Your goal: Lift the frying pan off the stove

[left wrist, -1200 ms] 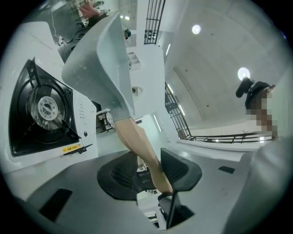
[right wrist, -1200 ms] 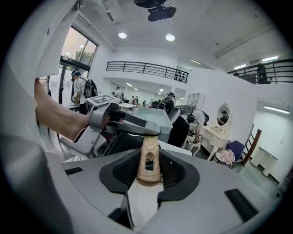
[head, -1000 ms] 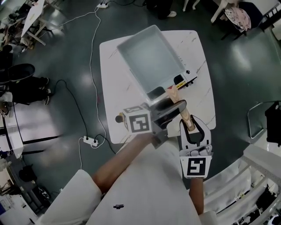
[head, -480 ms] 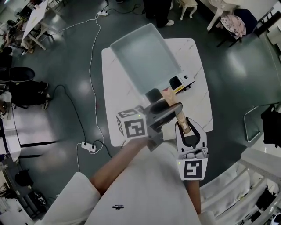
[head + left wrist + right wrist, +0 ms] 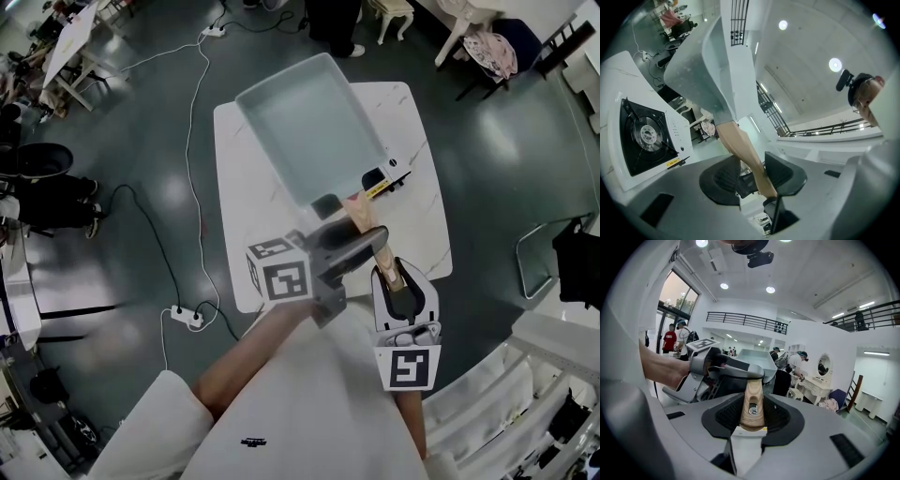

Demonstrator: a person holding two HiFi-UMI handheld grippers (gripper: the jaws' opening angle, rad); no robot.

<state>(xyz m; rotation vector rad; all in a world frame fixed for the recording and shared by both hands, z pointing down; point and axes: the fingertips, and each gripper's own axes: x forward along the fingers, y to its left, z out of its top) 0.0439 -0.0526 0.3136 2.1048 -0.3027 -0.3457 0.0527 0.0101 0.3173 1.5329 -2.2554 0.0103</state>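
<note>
Frying pan point(image 5: 309, 122) hangs clear above stove point(image 5: 644, 136) on table point(image 5: 427, 225), its wooden handle point(image 5: 362, 212) running back toward the person; left gripper point(image 5: 752, 172) fingers clenched on it nearer the pan, right gripper point(image 5: 753, 411) fingers clenched on its end.

A dark grey glossy floor point(image 5: 487, 141) is seen beneath a white marble-veined table with rounded corners point(image 5: 427, 217). A white cable point(image 5: 190, 131) is trailed over the floor beside the table's left edge, near a white power strip point(image 5: 183, 315). White walls point(image 5: 820, 338), a black-railed balcony point(image 5: 745, 320), a tall window point(image 5: 677, 292) and round ceiling lights point(image 5: 723, 286) are shown in the right gripper view.
</note>
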